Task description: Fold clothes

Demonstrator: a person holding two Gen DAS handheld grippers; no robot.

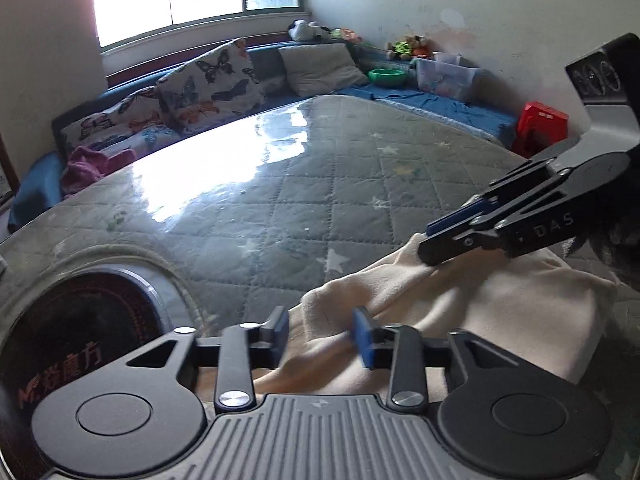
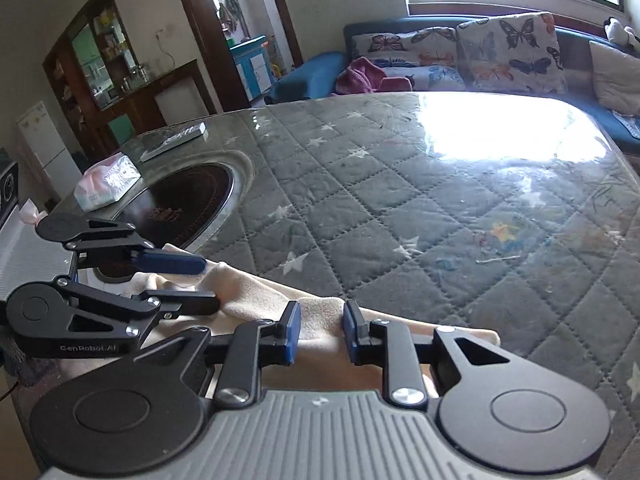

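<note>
Scene left to right, both wrist views. Table (image 1: 280,184) has a grey quilted star-pattern cover under a glossy clear sheet, strong window glare on the far half. Round dark induction hob (image 1: 80,340) is set into the table at the near left. In the right wrist view a tissue pack (image 2: 106,184) lies just left of the hob and a remote (image 2: 176,140) sits farther back.

Cream garment (image 1: 460,304) lies at the near edge of the table, right of the hob, bunched into soft ridges along its far edge.

Left gripper (image 1: 322,338): blue pads stand a modest gap apart, with a ridge of the cream cloth between them. Pads look apart from the fabric, not pinching; the right pad is motion-blurred, so contact there is not certain. In the right wrist view this same gripper (image 2: 208,284) comes in from the left with its two fingers visibly separated over the cloth's left end.

Right gripper (image 2: 318,330): narrow gap, cloth fold sits between the pads, no clear squeeze visible. From the left wrist view it (image 1: 426,240) enters from the right, tips touching the far edge of the garment; fingers look nearly closed there.

Far side: blue sofa (image 2: 304,76) with butterfly cushions (image 1: 212,76), magenta cloth (image 1: 96,164) on its left end, red box (image 1: 540,124) far right.
</note>
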